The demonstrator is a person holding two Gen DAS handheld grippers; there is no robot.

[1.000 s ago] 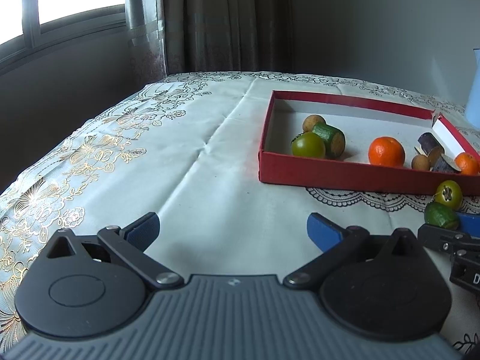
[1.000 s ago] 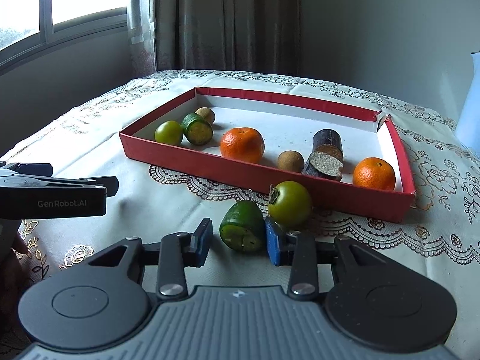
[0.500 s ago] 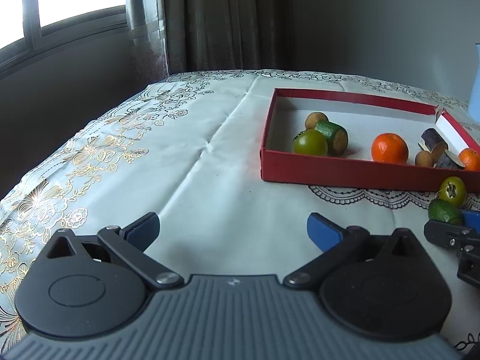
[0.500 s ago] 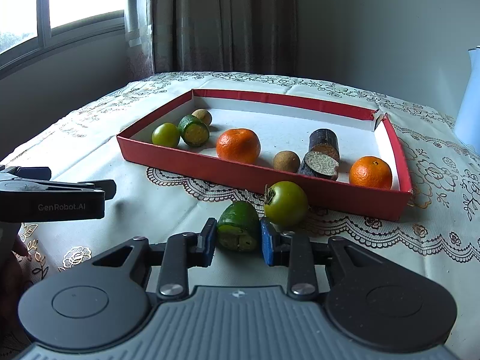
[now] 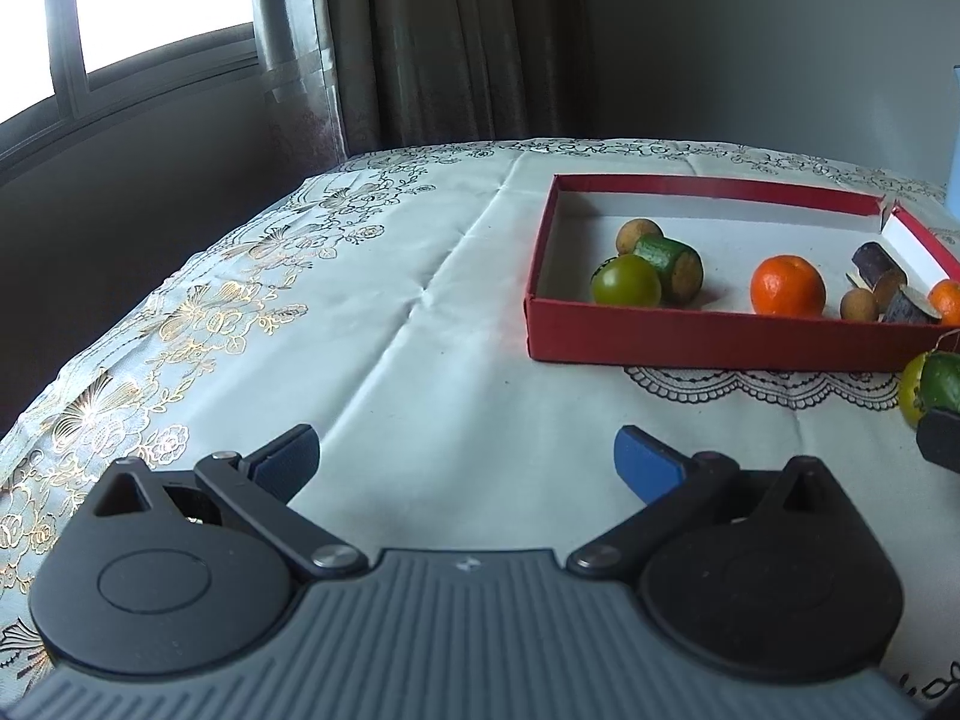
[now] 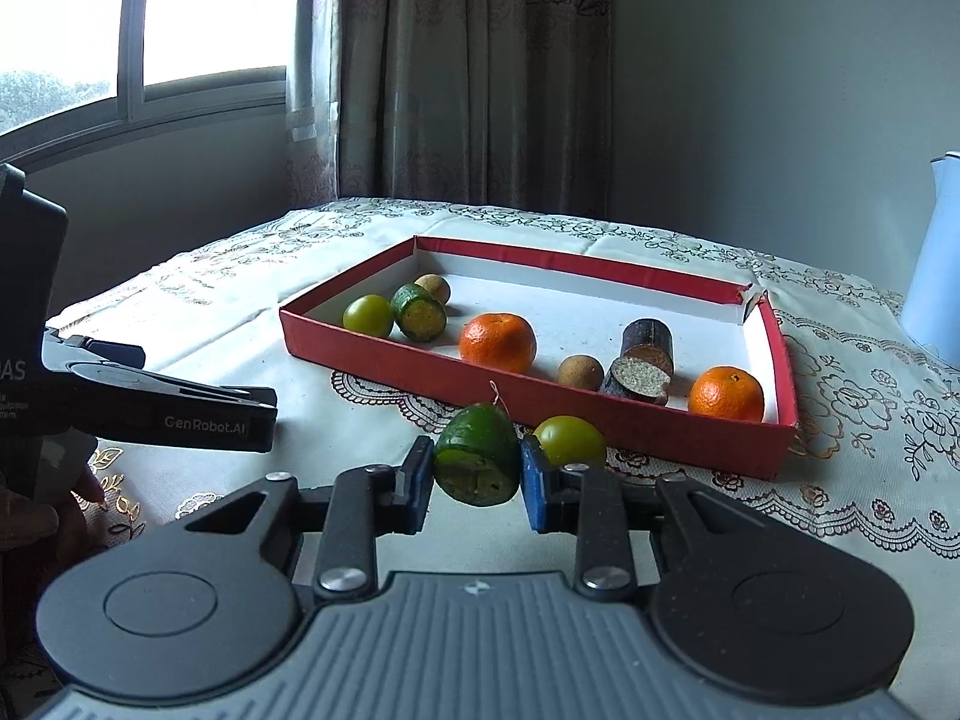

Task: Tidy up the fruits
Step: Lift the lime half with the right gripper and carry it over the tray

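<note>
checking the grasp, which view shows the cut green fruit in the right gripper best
The right wrist view: the cut green fruit sits centred between the right gripper fingers, cut face visible. The left wrist view catches only a sliver of it at the right edge.

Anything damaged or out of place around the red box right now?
The red box has a torn far right corner. A green round fruit sits outside on the tablecloth. The right gripper holds a cut green fruit.
</note>
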